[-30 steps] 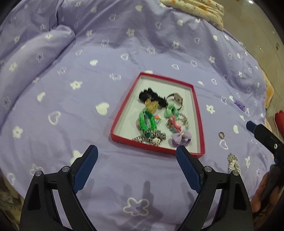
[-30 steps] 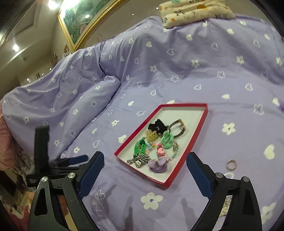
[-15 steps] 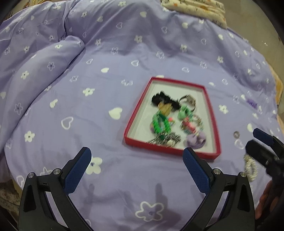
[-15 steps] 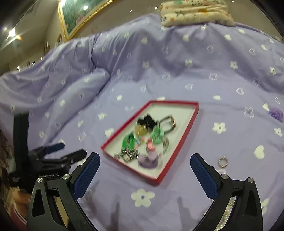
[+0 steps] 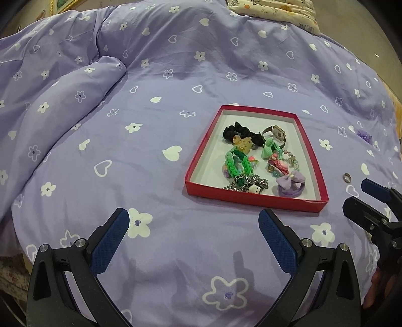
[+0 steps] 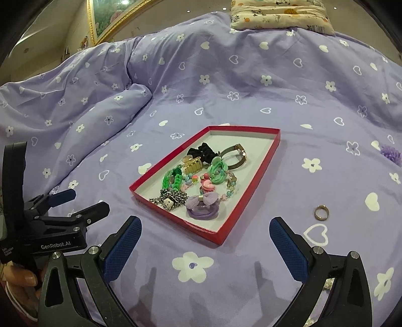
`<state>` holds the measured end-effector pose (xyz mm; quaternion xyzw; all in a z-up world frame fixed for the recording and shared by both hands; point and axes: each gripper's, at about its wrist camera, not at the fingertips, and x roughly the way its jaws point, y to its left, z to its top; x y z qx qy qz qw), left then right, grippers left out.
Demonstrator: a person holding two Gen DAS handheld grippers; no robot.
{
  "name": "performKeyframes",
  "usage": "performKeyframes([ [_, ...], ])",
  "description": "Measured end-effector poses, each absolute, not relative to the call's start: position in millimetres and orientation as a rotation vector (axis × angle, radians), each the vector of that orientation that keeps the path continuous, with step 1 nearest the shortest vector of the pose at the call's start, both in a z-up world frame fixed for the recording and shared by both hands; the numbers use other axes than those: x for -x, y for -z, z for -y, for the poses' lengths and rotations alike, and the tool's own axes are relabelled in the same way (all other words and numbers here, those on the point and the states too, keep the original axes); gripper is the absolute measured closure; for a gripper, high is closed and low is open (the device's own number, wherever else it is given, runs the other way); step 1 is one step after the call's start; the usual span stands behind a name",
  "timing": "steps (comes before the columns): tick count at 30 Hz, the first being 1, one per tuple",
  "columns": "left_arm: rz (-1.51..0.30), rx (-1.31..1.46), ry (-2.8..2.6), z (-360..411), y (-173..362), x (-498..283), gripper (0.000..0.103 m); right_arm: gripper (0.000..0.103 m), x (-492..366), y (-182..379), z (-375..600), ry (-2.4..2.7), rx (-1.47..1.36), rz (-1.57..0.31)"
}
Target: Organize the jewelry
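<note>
A shallow red box (image 5: 251,198) (image 6: 191,225) lies on the purple bedspread. It holds a black scrunchie (image 5: 238,132), a watch (image 5: 276,132), a green braided band (image 5: 238,163), a purple bow tie (image 6: 202,205) and a chain. A small ring (image 5: 347,177) (image 6: 321,213) lies loose on the cover right of the box. A purple fluffy piece (image 6: 390,153) sits farther right. My left gripper (image 5: 193,212) (image 6: 80,202) is open and empty, short of the box's near left corner. My right gripper (image 6: 205,221) (image 5: 364,198) is open and empty over its near right corner.
The quilt is bunched into a thick fold (image 5: 62,95) at the left. A patterned pillow (image 6: 281,15) lies at the far edge of the bed. A pearl piece (image 6: 328,284) peeks out beside my right gripper's right finger. A framed picture (image 6: 108,17) hangs behind.
Both grippers have sunk toward the bed and their jaws have spread wider. The views tipped up, showing more of the far bed. Nothing in the box moved.
</note>
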<state>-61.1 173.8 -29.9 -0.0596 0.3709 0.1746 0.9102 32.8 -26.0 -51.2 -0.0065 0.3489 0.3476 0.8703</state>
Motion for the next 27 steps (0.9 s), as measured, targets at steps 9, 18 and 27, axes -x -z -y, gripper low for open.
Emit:
performKeyframes([
  [9,-0.739,0.121,-0.37,-170.7,25.9,65.8,0.0,0.0,-30.9,54.8,29.1,-0.722,0.001,-0.721],
  [18,-0.741,0.119,-0.372,-169.1,25.3,65.7,0.0,0.0,-32.1,58.2,29.6,-0.726,-0.001,-0.728],
  [27,-0.735,0.116,-0.357,-164.9,24.3,63.9,0.0,0.0,-33.4,58.9,29.0,-0.73,-0.001,-0.732],
])
